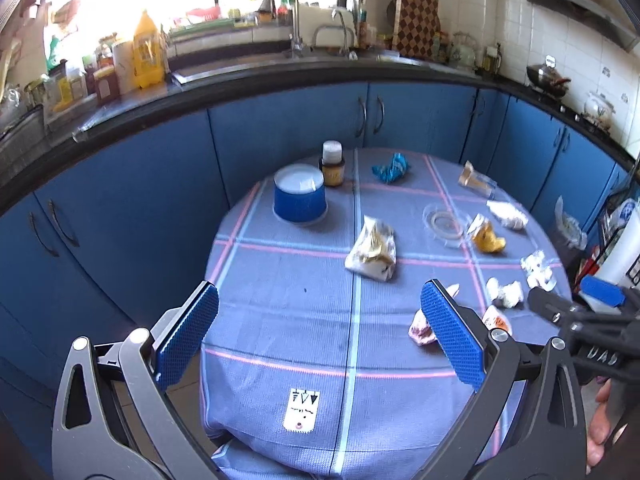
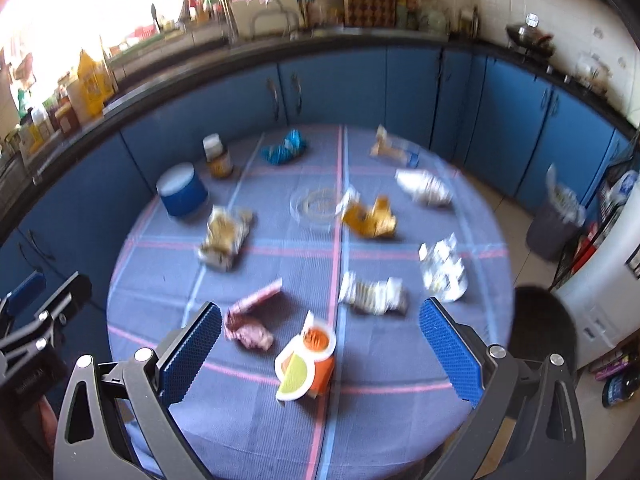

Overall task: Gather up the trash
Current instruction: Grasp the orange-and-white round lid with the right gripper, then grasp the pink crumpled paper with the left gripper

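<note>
Several crumpled wrappers lie on a round table with a blue checked cloth point(image 1: 288, 304). In the right wrist view an orange and white wrapper point(image 2: 308, 360) lies between and just ahead of my open right gripper point(image 2: 320, 352), with a pink wrapper point(image 2: 250, 326) to its left and white wrappers point(image 2: 374, 294) point(image 2: 442, 272) beyond. In the left wrist view my left gripper point(image 1: 320, 332) is open and empty above the table's near edge. A gold and white wrapper point(image 1: 372, 254) lies ahead of it. The pink wrapper point(image 1: 420, 328) lies by its right finger.
A blue tub point(image 1: 299, 199), a brown jar point(image 1: 333, 164), a blue wrapper point(image 1: 390, 168) and a clear lid point(image 1: 444, 222) are on the far half of the table. A grey bin point(image 2: 554, 220) with a liner stands on the floor at right. Blue cabinets point(image 1: 280, 132) run behind.
</note>
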Demonstrator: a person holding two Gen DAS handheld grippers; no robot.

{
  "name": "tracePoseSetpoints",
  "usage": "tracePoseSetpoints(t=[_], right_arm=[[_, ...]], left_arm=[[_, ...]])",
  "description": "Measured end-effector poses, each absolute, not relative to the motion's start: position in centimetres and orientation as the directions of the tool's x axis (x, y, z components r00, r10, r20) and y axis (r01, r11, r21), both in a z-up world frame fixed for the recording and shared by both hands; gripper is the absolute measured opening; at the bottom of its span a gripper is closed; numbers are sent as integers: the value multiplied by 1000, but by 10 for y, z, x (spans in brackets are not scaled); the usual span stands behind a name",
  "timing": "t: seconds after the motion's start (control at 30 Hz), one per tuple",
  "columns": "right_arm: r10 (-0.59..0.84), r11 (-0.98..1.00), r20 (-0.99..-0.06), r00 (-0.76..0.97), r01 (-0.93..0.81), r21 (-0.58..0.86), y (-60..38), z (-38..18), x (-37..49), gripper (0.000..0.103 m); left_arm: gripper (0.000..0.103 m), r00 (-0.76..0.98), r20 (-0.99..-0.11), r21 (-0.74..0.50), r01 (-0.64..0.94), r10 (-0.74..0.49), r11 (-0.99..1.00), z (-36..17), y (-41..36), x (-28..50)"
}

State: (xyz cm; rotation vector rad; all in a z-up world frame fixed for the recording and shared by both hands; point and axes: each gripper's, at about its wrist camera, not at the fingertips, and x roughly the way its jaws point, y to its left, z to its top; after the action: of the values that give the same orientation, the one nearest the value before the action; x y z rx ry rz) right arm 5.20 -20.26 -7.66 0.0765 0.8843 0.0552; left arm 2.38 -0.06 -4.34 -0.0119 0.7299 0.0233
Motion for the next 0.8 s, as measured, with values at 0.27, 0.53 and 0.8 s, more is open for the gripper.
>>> tracePoseSetpoints(t=[0.27,0.53,0.8], right_arm=[[71,997,-832,551,-24,69,-202,-122,64,96],[103,995,-885,454,-46,92,-211,-153,75,38],[69,997,-873,483,-13,71,-232,-150,79,36]], left_arm=[[99,684,-729,22,39,-10,999,-79,-15,45],[100,612,-789,31,125,-52,992,-112,-45,72],[100,555,-827,30,203,-90,979,-133,-80,94]])
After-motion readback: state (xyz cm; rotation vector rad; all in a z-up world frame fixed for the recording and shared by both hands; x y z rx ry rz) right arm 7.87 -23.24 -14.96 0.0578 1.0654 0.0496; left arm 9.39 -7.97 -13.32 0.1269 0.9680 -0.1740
